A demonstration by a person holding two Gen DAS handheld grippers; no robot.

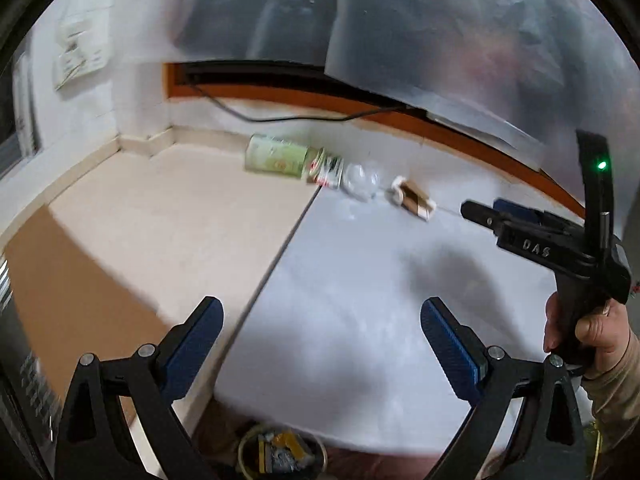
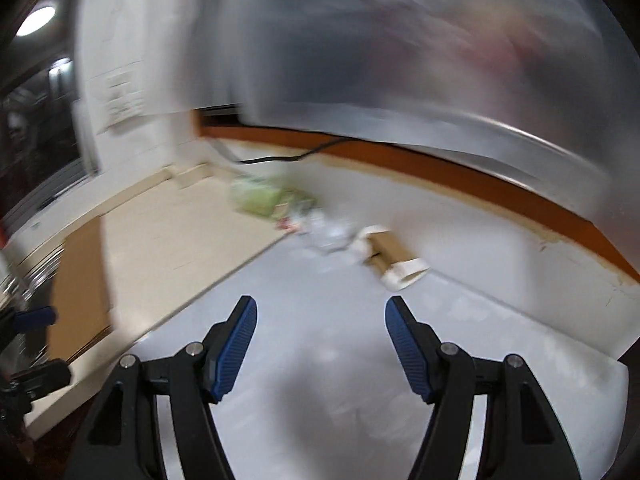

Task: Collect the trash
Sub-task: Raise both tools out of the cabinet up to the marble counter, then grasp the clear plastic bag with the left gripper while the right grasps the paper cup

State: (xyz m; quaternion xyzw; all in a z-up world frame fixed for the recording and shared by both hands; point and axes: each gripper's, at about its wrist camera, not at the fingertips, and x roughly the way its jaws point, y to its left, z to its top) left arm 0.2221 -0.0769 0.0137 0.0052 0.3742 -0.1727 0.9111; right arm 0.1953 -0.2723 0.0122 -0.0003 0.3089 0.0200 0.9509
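Trash lies in a row at the far edge of the tabletops: a green packet (image 1: 276, 157), a red-and-white wrapper (image 1: 326, 170), crumpled clear plastic (image 1: 362, 180) and a small brown and white carton (image 1: 414, 197). The blurred right wrist view shows the green packet (image 2: 260, 199), the clear plastic (image 2: 326, 232) and the carton (image 2: 390, 256). My left gripper (image 1: 320, 316) is open and empty, well short of the trash. My right gripper (image 2: 320, 312) is open and empty, pointing toward the carton; it also shows in the left wrist view (image 1: 500, 216).
A grey tabletop (image 1: 360, 300) meets a cream tabletop (image 1: 180, 220) along a seam. A bin with trash (image 1: 282, 454) sits below the near edge. A black cable (image 1: 280, 118) runs along the back wall. Plastic sheeting (image 1: 440, 40) hangs above.
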